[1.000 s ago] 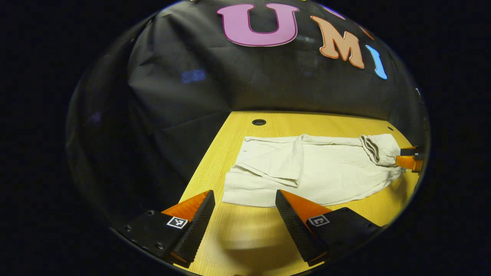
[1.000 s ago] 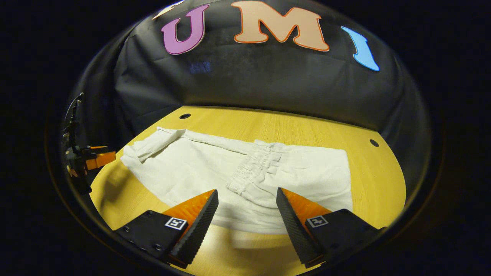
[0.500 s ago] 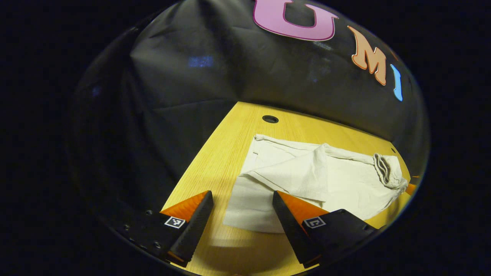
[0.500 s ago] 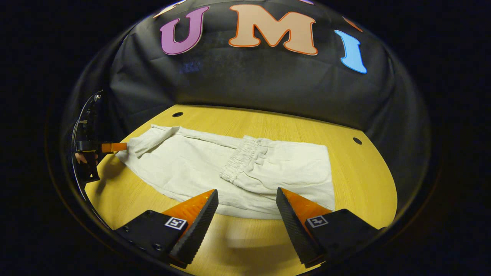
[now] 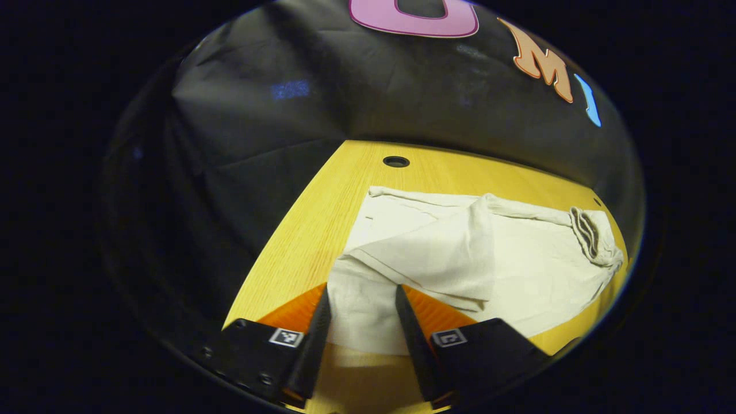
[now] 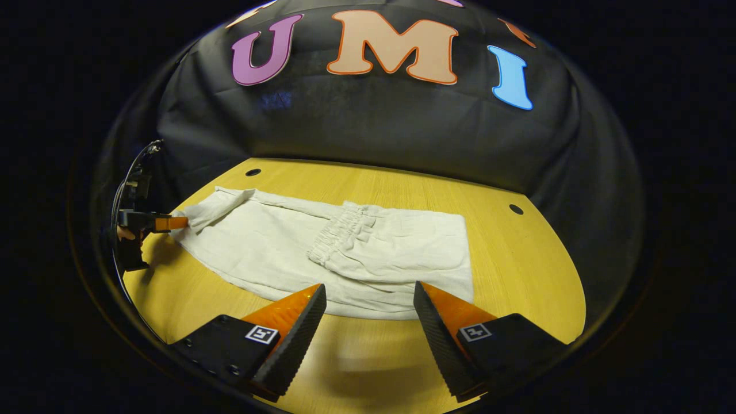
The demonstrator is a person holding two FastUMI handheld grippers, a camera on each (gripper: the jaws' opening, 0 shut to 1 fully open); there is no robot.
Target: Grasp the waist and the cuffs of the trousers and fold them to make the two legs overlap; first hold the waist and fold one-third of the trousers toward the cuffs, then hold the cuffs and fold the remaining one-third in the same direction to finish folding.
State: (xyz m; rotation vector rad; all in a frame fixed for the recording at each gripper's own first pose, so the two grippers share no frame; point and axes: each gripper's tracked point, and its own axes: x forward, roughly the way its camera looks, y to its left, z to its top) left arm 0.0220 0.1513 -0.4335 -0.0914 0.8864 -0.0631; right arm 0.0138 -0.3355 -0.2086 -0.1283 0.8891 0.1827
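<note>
trousers (image 6: 322, 253) lie flat on the table (image 6: 535, 276), waist third already folded over; left gripper (image 5: 359, 322) half-closed around the cuff corner should pinch both layers squarely before lifting, while the right gripper (image 6: 368, 322) hangs wide open, empty, just short of the near edge.

The trousers (image 6: 322, 253) lie on the table (image 6: 517, 270), stretched across it from left to right in the right gripper view, with the waist (image 6: 336, 238) folded over onto the legs near the middle. In that view the left gripper (image 6: 172, 222) is at the cuff end on the far left, touching the cloth, while the right gripper (image 6: 368, 322) hangs before the near edge of the trousers, apart from them. In the left gripper view the cuffs (image 5: 362, 310) lie between that gripper's fingers (image 5: 313, 339), and the waist sits far right.
</note>
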